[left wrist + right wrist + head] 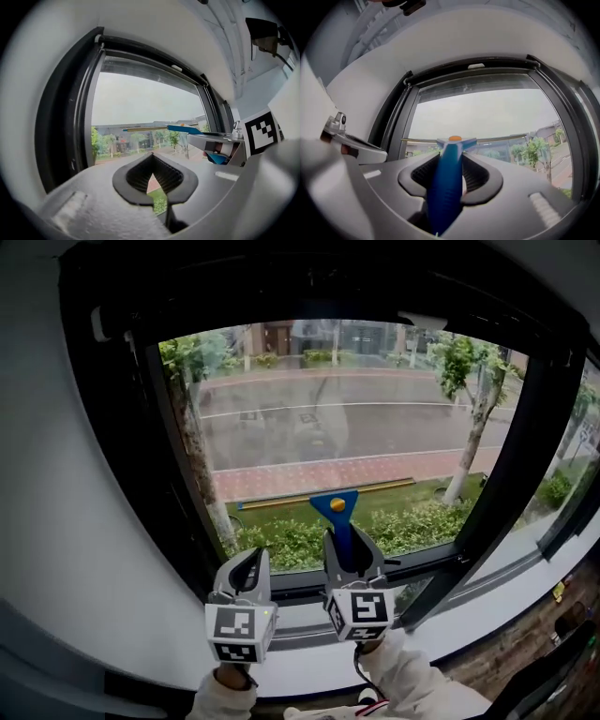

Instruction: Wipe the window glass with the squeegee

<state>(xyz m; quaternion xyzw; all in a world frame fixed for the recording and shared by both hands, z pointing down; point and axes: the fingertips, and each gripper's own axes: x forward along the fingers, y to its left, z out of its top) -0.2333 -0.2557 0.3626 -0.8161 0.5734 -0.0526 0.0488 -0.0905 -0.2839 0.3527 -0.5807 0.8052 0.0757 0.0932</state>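
The squeegee (335, 505) is one only – blue handle, orange dot on the head, a long thin blade across the top. Your right gripper (352, 554) is clamped on the handle, and in the right gripper view the blue handle (446, 183) fills the space between the two jaws. The blade is at the low part of the window glass (328, 409) and seems to lie on it, but real contact I cannot confirm from these views.

Your left gripper (246, 570) stands just beside the right one, on its left, near but apart. Its jaws are together with nothing between them; in its own view (152, 180) only a small gap shows through to the green outside.

Around the blade: the lower rail of the black window frame (281, 585) runs just under both grippers, and one slanted black bar (511, 456) closes the pane at the right, well apart from the blade's end.

Counted – two grippers, two marker cubes, two light sleeves. Beyond the glass are two tree trunks, one left (194, 451) and one right (476, 442), a hedge (291, 542), a brick pavement (328, 472) and a road (375, 418).
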